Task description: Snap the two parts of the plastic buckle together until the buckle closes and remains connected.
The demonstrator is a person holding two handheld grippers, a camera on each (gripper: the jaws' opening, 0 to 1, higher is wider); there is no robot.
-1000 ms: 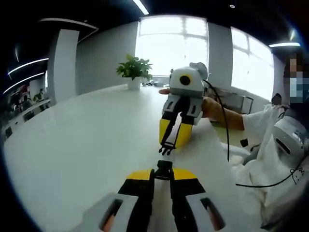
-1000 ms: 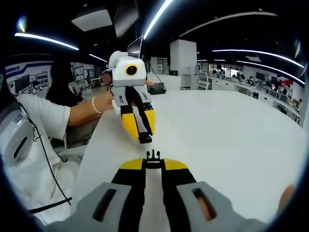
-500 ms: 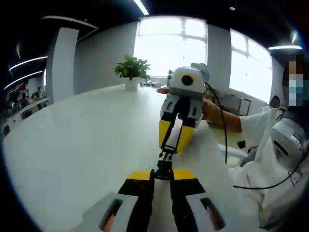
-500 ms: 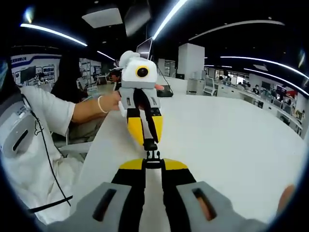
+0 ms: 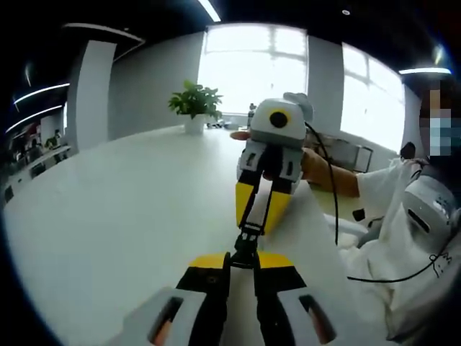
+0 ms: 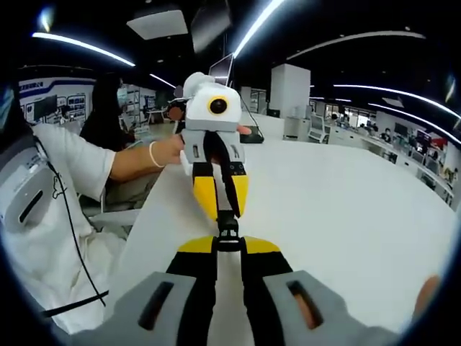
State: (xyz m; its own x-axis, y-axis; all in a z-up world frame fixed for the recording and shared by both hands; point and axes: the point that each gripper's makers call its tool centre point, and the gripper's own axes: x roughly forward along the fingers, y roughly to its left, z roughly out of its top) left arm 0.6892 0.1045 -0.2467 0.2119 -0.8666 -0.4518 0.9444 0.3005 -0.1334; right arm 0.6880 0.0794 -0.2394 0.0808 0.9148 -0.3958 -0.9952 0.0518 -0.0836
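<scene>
Both grippers are held nose to nose above a white table [image 5: 108, 216], near the long edge where the person sits. In the left gripper view, the left gripper [image 5: 243, 261] has its yellow-tipped jaws drawn together on a black buckle part [image 5: 245, 254], which sticks out from between the tips. The right gripper [image 5: 258, 207] comes in from the far side of that view, tips pointing down toward the left one, its jaws closed on the other buckle part [image 5: 250, 232]. The two black pieces meet end to end in one line between the two pairs of tips; at this size it is hard to tell whether they have latched or are merely pressed together. The right gripper view shows the same meeting from the opposite side, with the buckle pieces [image 6: 227, 229] joined in a short black column just beyond its own tips. A hand [image 6: 167, 150] with a pale wristband holds the left gripper there, and a black cable [image 5: 335, 202] trails from the right gripper across the person's white sleeve. A potted plant [image 5: 193, 105] stands near the table's far edge, before a bright window [image 5: 252, 65].
</scene>
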